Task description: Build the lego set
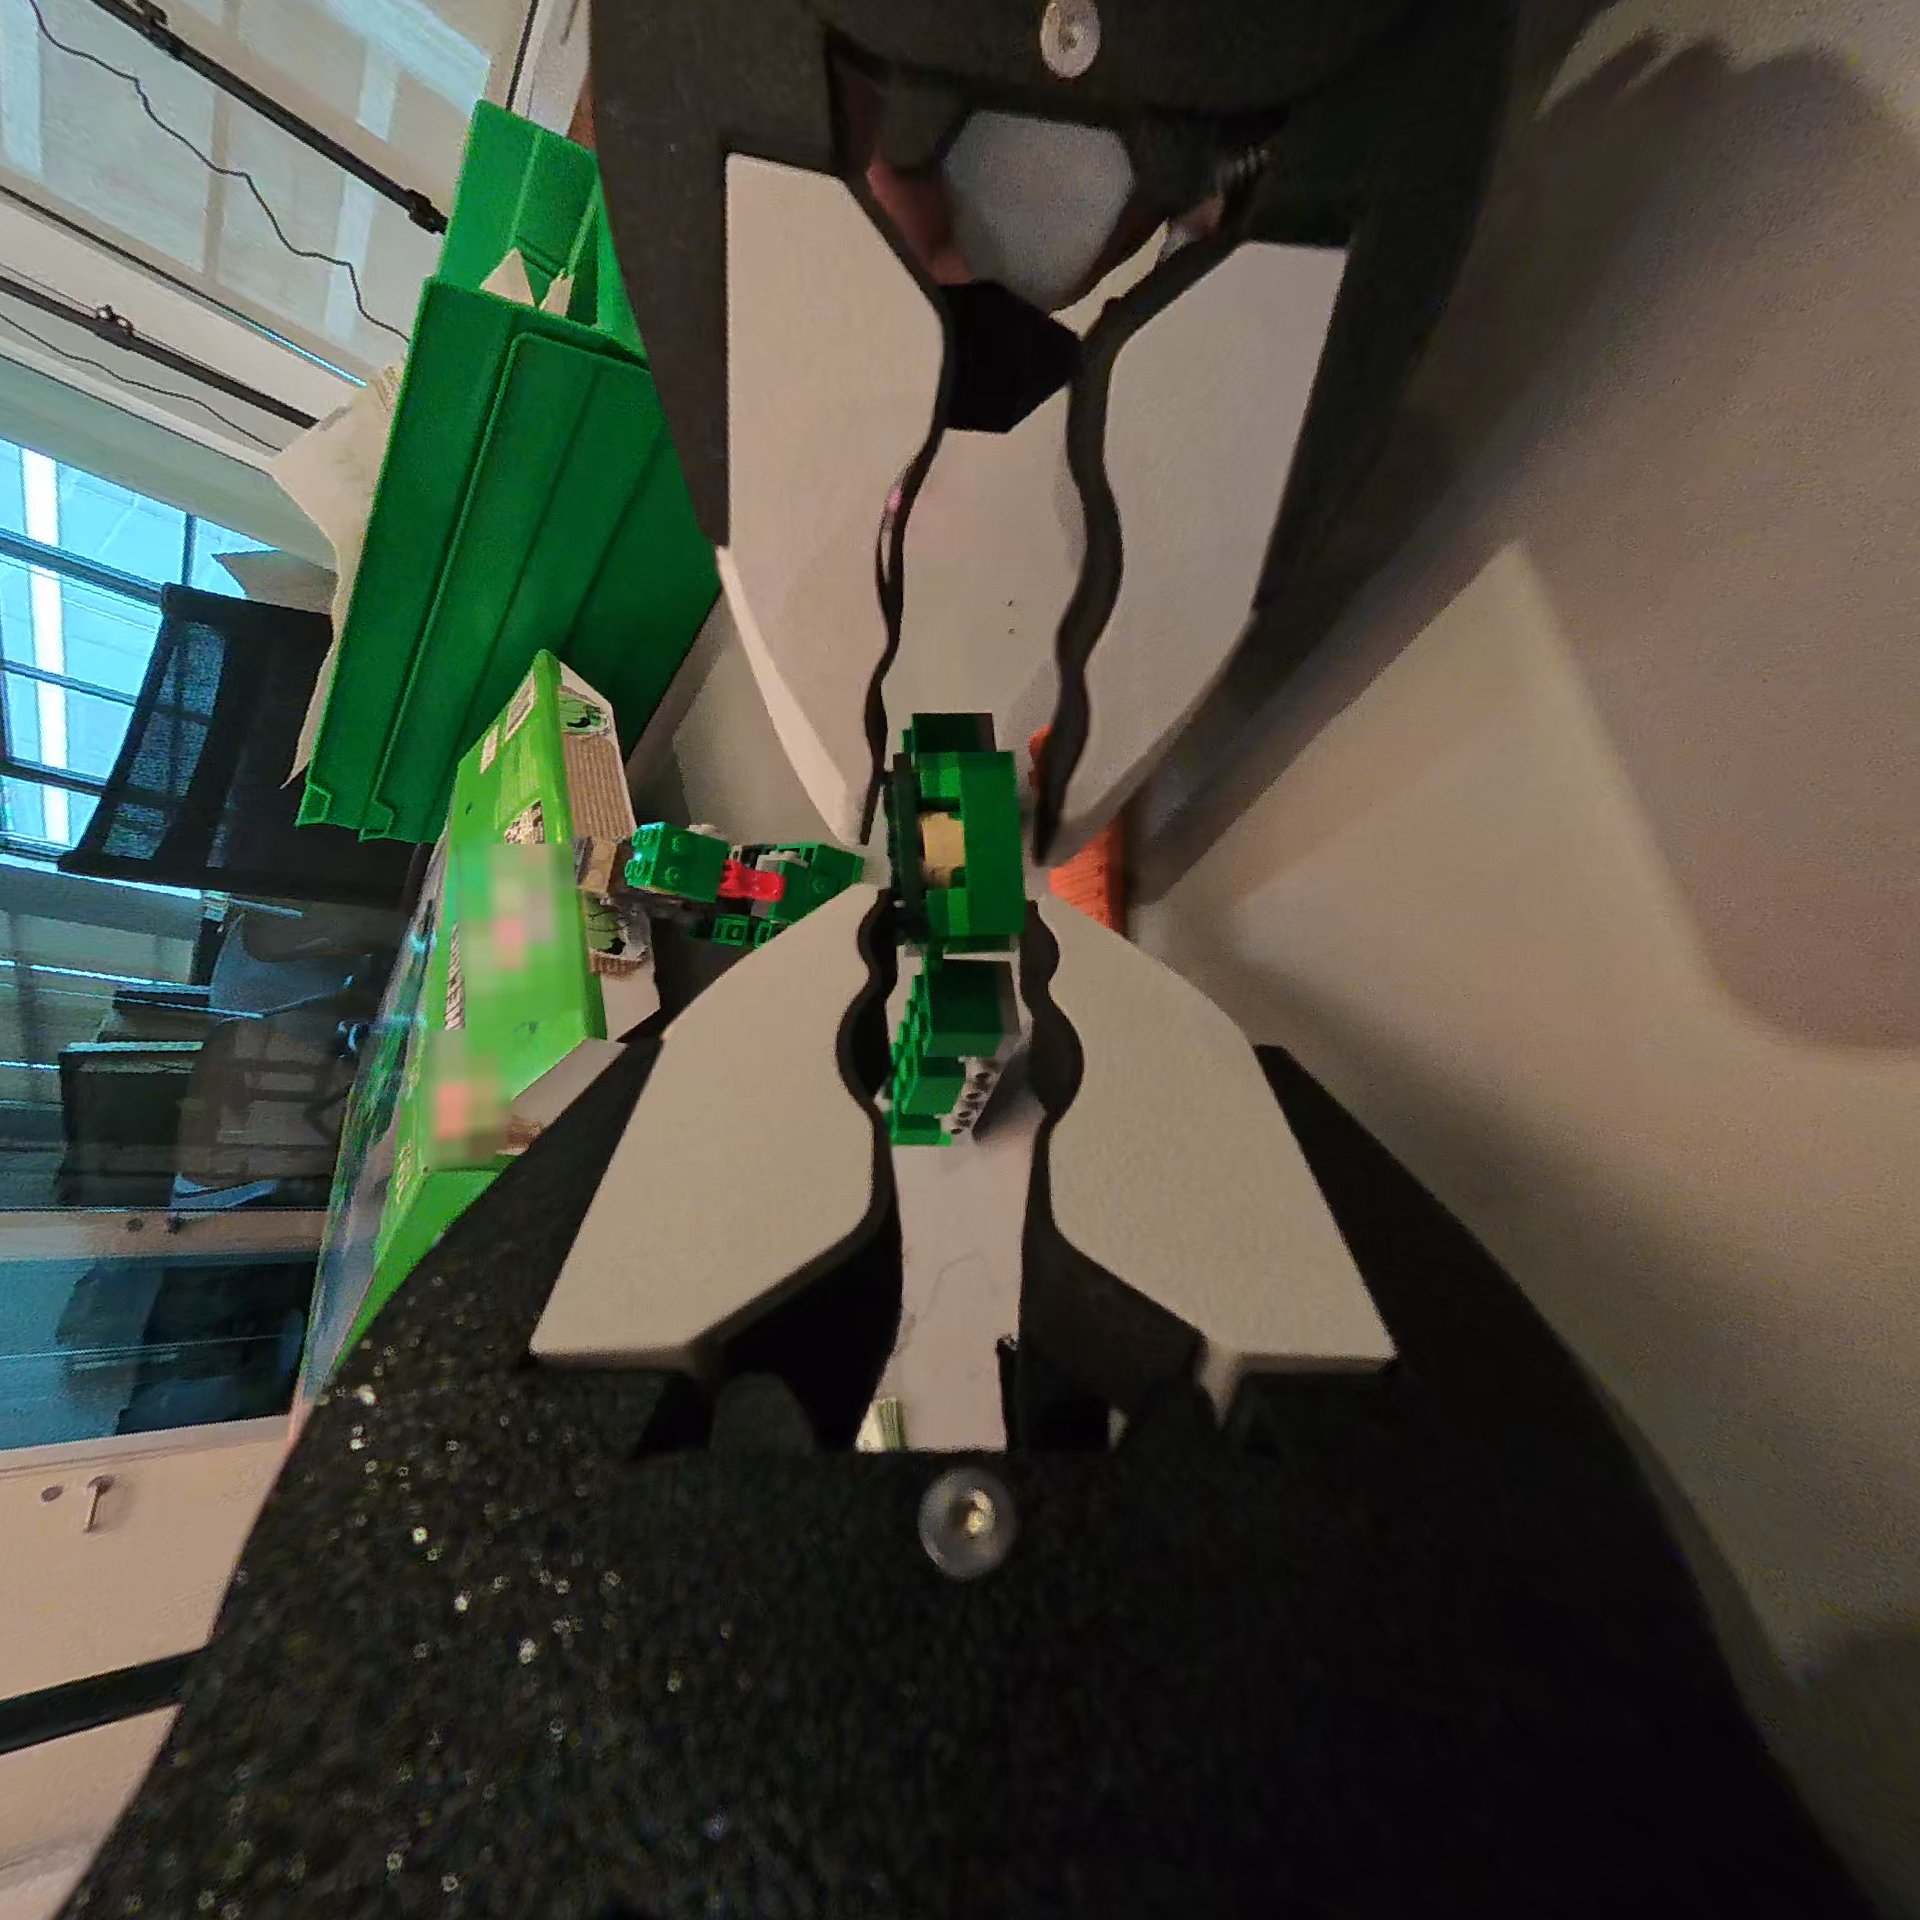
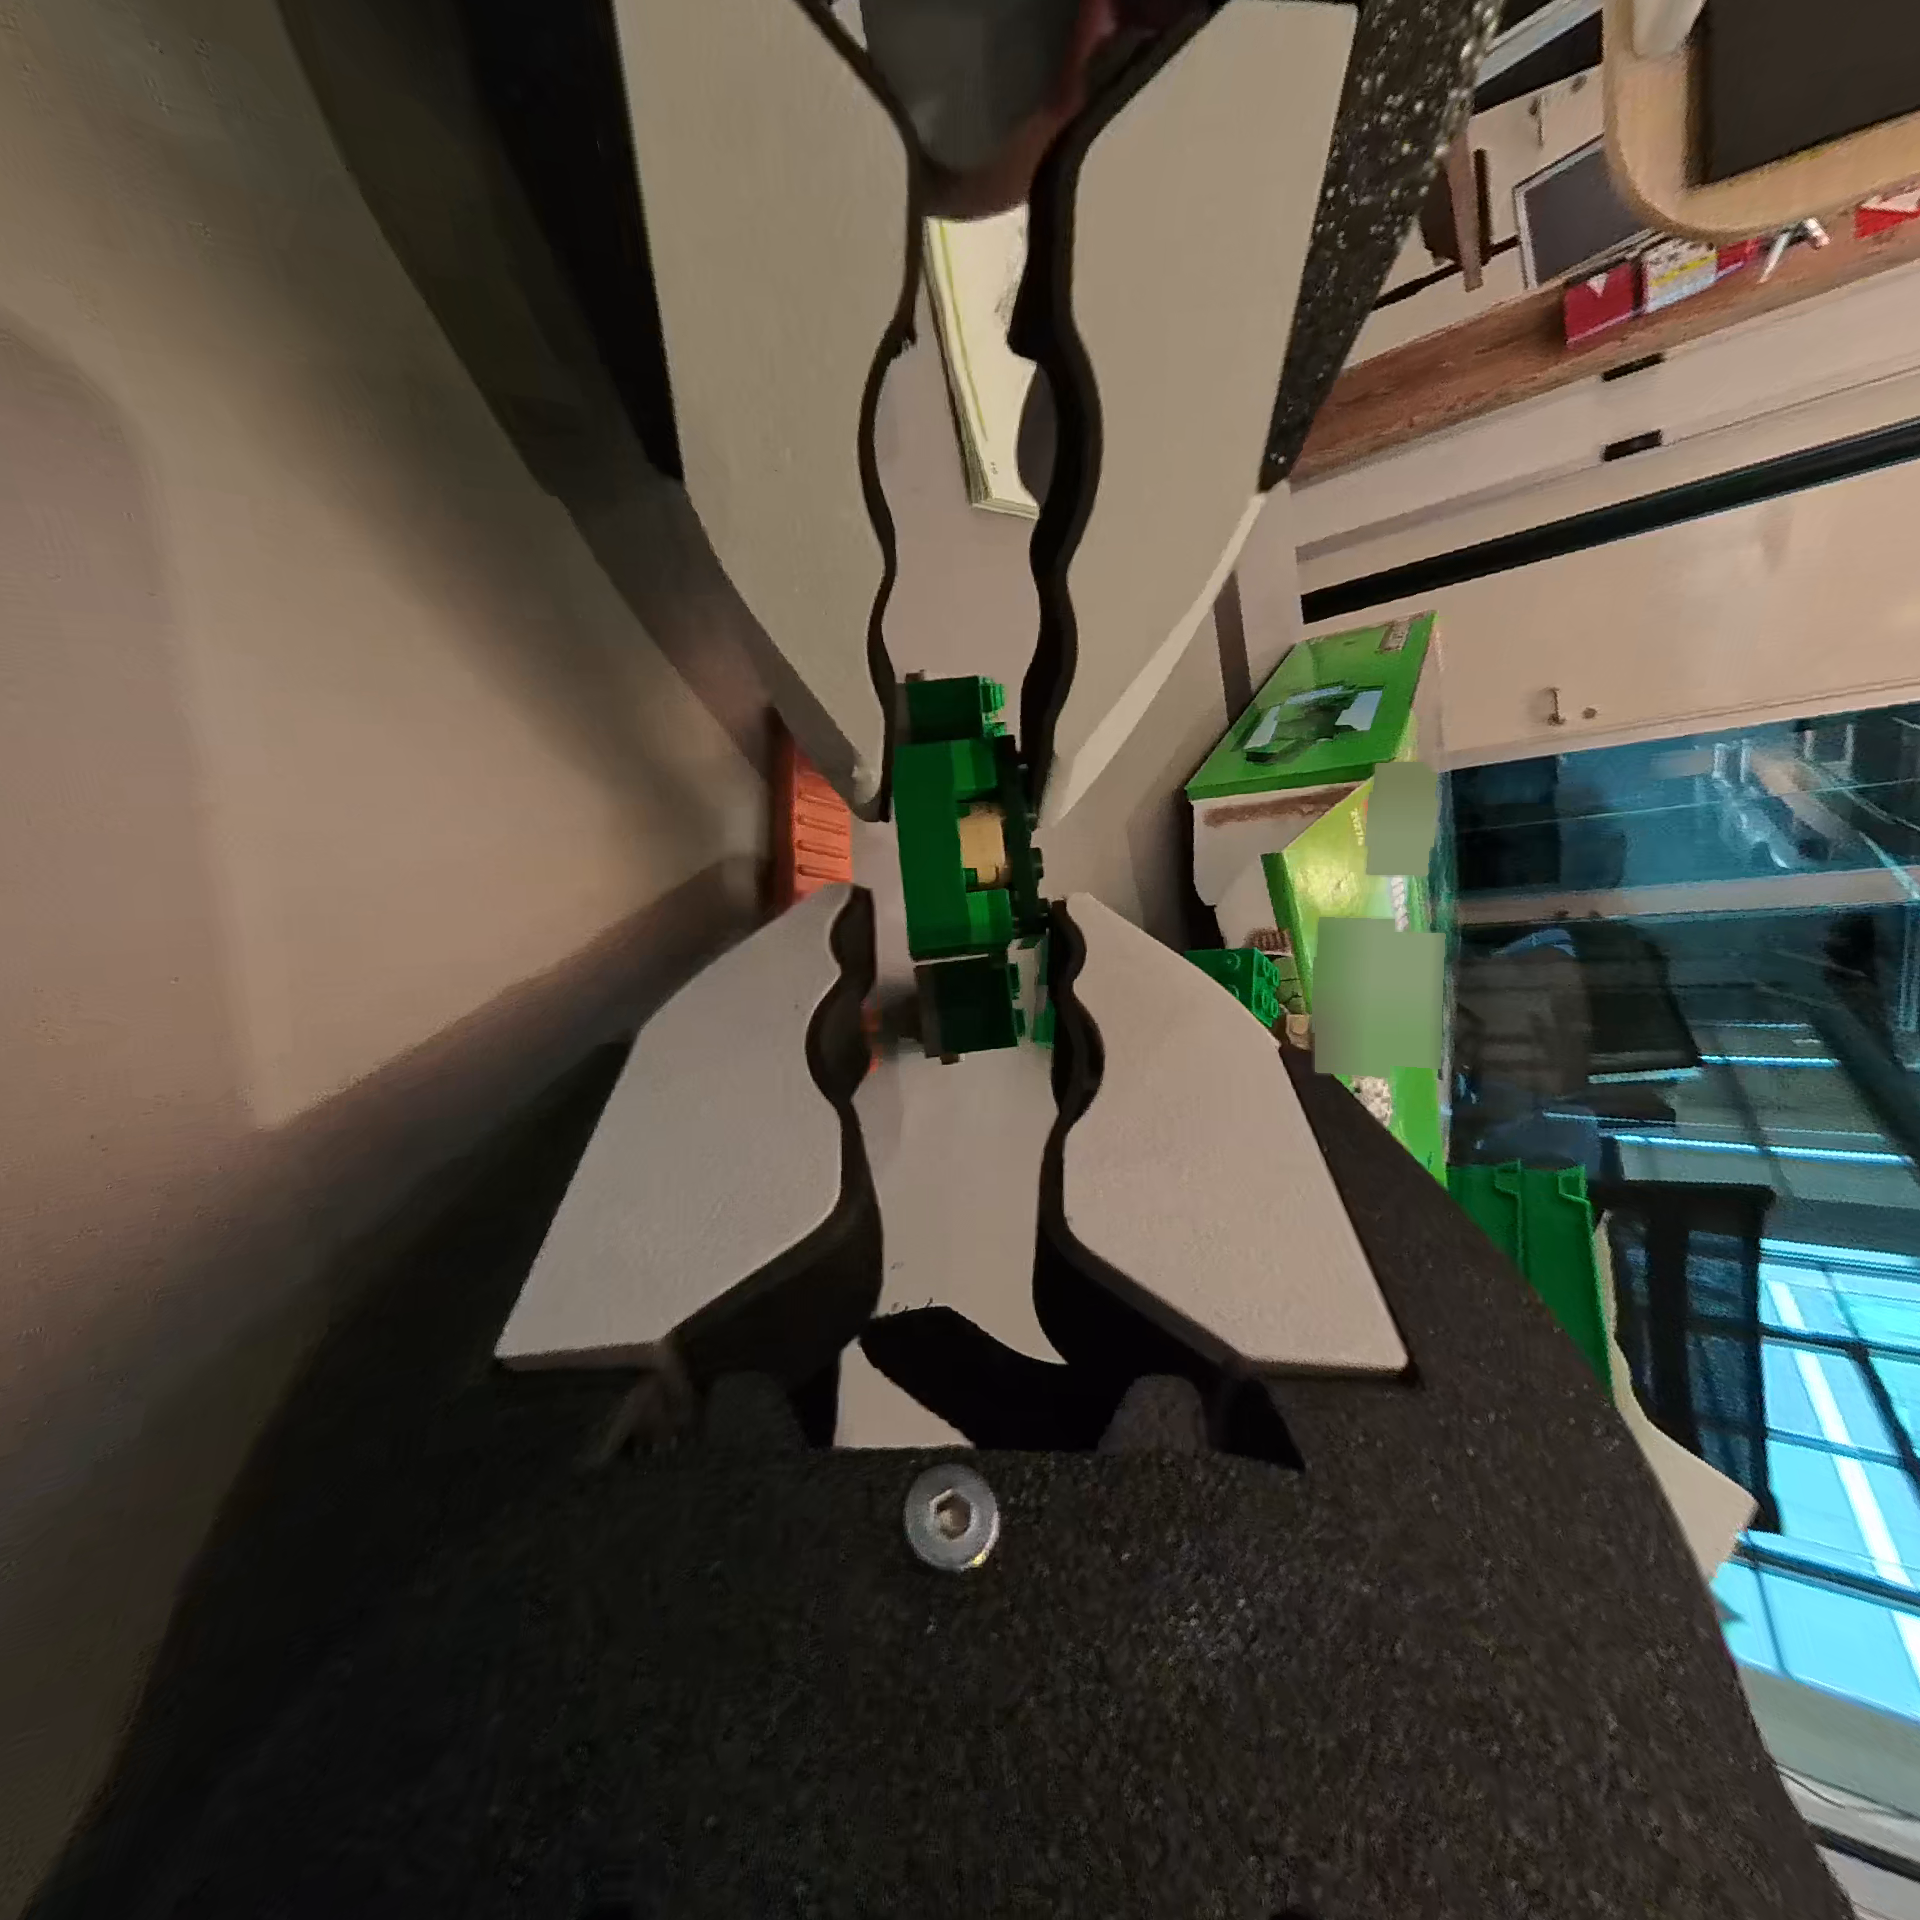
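Left hand-held gripper (image 1: 951,914) and right hand-held gripper (image 2: 956,914) tip to tip, each clamped narrow

Each wrist camera sits rolled sideways, close behind its own tongs, looking along them. The two views face each other across the green lego assembly (image 1: 961,831) (image 2: 961,831), which both share at close range.

Print shows on the green box (image 1: 488,997) and red cards (image 2: 1600,301), mostly blurred.
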Available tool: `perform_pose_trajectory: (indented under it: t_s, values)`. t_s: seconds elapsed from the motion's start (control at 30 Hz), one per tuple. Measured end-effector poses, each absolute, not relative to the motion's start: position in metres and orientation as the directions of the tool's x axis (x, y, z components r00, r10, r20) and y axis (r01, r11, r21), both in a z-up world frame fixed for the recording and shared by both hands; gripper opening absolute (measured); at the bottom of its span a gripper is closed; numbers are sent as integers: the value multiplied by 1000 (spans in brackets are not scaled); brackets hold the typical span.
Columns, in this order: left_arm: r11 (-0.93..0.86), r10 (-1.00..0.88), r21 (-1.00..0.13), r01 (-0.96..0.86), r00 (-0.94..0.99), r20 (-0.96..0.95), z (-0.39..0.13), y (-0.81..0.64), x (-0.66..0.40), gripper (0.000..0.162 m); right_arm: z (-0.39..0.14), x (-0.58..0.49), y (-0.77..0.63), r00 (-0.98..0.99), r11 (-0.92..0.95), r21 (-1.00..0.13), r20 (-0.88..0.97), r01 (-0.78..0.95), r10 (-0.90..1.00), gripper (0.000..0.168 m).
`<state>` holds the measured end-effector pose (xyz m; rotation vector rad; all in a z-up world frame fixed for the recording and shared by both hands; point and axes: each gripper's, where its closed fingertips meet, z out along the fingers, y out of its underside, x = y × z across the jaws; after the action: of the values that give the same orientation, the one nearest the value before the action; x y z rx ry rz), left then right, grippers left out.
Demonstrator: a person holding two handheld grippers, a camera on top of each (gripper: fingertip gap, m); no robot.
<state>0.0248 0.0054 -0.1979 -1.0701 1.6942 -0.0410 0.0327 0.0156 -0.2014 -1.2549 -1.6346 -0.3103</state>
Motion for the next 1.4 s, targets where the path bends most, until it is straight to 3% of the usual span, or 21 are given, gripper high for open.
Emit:
perform_pose_trajectory:
  t_s: [0.03, 0.57, 0.77, 0.87, 0.93, 1.0, 1.27, 1.4]
  values:
    - [597, -660, -510, -619, -18, -751, -198, 5, 25, 22, -199, 33, 17, 52, 433, -342, 829, 834, 557, 25]
    - [601, -651, -487, -634, -34, -759, -202, 5, 25, 22, -203, 35, 15, -27, 436, -241, 851, 867, 524, 23]
    - [600, -638, -485, -636, -15, -770, -201, 5, 26, 22, -202, 35, 15, -7, 431, -271, 840, 860, 543, 23]
    - [559, -665, -532, -636, 39, -745, -198, 5, 26, 25, -200, 35, 18, 12, 439, -275, 857, 856, 515, 23]
    - [501, -678, -551, -667, 92, -729, -199, 7, 19, 48, -200, 35, 19, -5, 456, -242, 880, 857, 476, 23]
    - [472, -645, -542, -695, 147, -750, -196, 9, 5, 58, -198, 35, 20, -18, 472, -213, 899, 855, 439, 23]
    - [337, -432, -665, -666, 519, -738, -150, -34, -106, 30, -172, -23, -19, -27, 686, -178, 960, 706, 277, 23]
    - [207, -372, -778, -593, 688, -623, -144, -54, -174, 29, -189, -61, -45, -150, 774, -98, 959, 625, 242, 23]
